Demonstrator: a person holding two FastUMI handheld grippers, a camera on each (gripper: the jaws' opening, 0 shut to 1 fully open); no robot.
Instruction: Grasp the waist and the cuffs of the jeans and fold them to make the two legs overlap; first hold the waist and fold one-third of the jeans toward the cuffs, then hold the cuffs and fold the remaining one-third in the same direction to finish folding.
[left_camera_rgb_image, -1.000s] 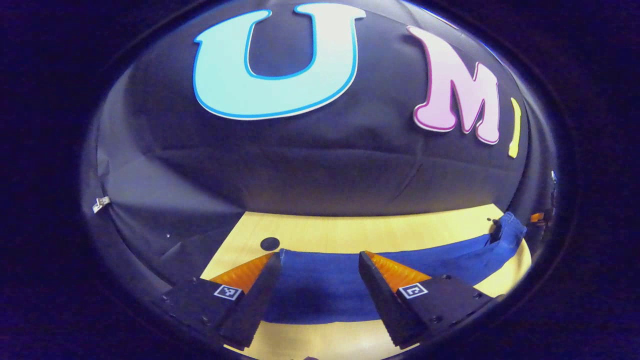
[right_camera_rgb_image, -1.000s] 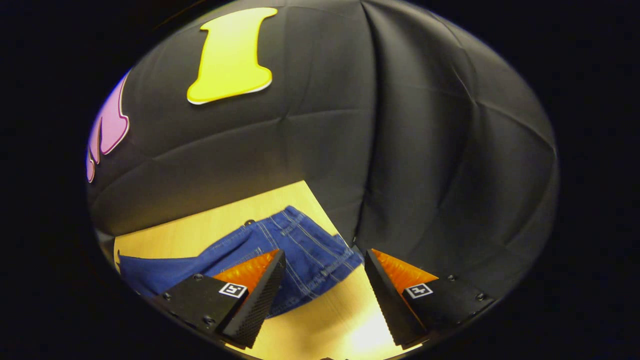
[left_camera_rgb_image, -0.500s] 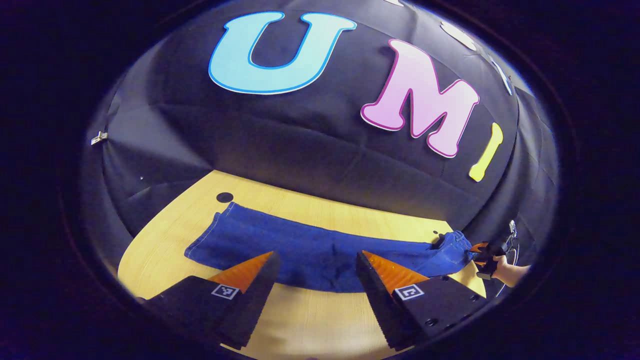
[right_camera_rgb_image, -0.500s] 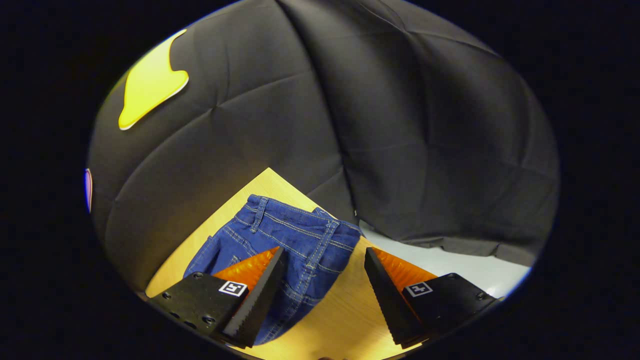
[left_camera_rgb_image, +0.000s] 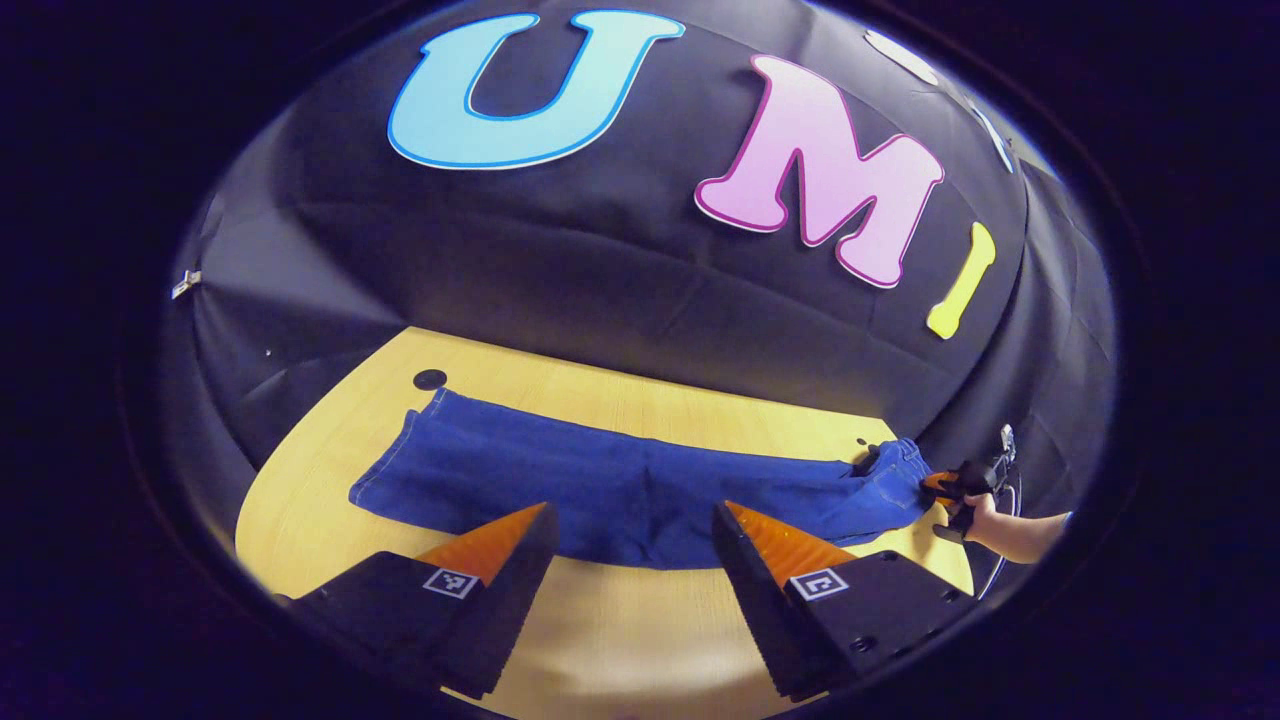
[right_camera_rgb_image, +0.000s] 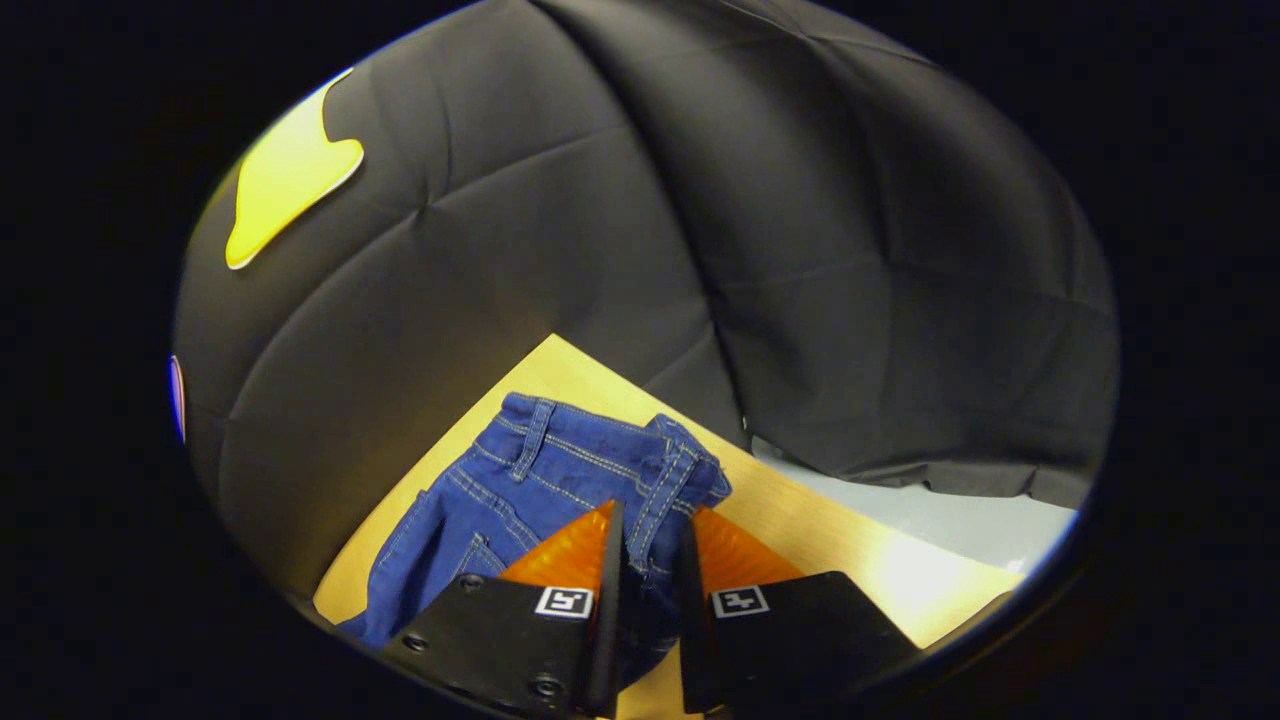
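On the yellow bench (left_camera_rgb_image: 620, 640) the jeans (left_camera_rgb_image: 600, 485) lie flat and lengthwise, legs already overlapped. The right tool (right_camera_rgb_image: 645, 560) is pinched narrow on the waist (right_camera_rgb_image: 640, 470) at its near edge, while the left tool (left_camera_rgb_image: 630, 545) hangs wide apart, holding nothing, short of the cuffs (left_camera_rgb_image: 395, 470). The bite looks shallow — lifting may let the denim slip free, or drag the whole pair askew.

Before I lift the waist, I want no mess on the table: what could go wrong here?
The right gripper pinches only a narrow bit of the waist near one edge, so the jeans may slip or bunch. The left gripper is open above the legs, holding no cuff, so the legs could drag unevenly.
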